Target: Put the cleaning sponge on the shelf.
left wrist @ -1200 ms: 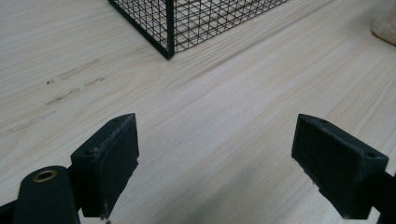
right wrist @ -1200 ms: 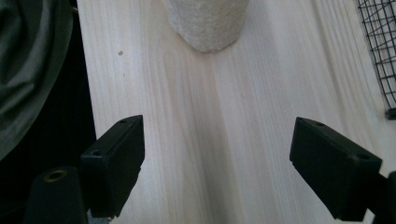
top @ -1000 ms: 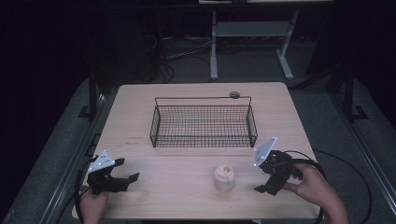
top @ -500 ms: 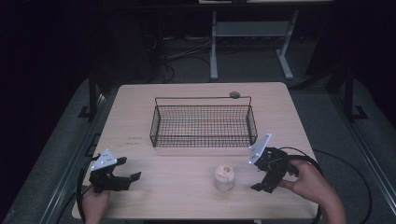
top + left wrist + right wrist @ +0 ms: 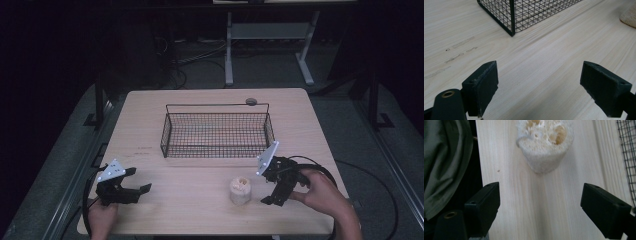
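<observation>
Near edge of the table (image 5: 210,210): left gripper (image 5: 134,186) rests low over bare wood, jaws wide, nothing between them; right gripper (image 5: 270,189) sits just beside the loofah piece (image 5: 240,190), its jaws having just been opening and now wide apart, with nothing between them. The loofah piece stands upright on the wood, ahead of the right jaws and apart from them. Beyond it, the wire basket (image 5: 217,147) appears empty, though the mesh makes this hard to confirm. Judgement: work barely begun; gripping, lifting and presumably placing in the basket all remain.
</observation>
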`<state>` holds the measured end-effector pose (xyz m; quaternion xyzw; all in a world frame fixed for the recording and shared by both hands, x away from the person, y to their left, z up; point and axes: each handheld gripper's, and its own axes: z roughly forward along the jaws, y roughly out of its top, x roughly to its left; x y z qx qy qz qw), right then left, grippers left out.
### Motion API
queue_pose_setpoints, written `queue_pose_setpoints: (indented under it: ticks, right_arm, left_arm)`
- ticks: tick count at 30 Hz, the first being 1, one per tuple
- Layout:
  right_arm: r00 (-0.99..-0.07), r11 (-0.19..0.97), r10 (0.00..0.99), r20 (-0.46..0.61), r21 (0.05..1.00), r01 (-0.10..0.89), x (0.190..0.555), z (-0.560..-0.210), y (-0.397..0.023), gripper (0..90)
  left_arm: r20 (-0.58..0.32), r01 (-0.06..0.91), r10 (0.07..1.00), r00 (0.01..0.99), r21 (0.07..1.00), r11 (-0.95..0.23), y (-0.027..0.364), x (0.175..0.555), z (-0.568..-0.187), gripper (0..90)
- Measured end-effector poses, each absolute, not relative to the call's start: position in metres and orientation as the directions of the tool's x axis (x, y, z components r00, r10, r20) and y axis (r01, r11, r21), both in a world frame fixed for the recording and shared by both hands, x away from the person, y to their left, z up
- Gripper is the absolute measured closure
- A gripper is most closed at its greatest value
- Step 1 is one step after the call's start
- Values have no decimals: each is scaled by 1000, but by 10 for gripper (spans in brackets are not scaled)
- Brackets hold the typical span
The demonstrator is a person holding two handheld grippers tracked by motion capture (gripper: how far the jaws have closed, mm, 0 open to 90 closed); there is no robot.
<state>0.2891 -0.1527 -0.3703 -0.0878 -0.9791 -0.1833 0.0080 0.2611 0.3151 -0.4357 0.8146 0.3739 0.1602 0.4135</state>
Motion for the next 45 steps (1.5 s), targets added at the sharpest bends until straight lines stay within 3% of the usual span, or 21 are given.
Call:
queue_pose_setpoints:
  ticks: [32, 45]
  right_arm:
    - [-993, 933, 97, 72, 341, 116, 303, -377, -100, 165]
    - [-993, 944, 89, 81, 312, 110, 310, -386, -88, 225]
  left_arm:
    - [-47, 478, 748, 662, 795, -373, 320, 258, -435, 137]
    - [-47, 478, 748, 662, 796, -373, 320, 257, -435, 137]
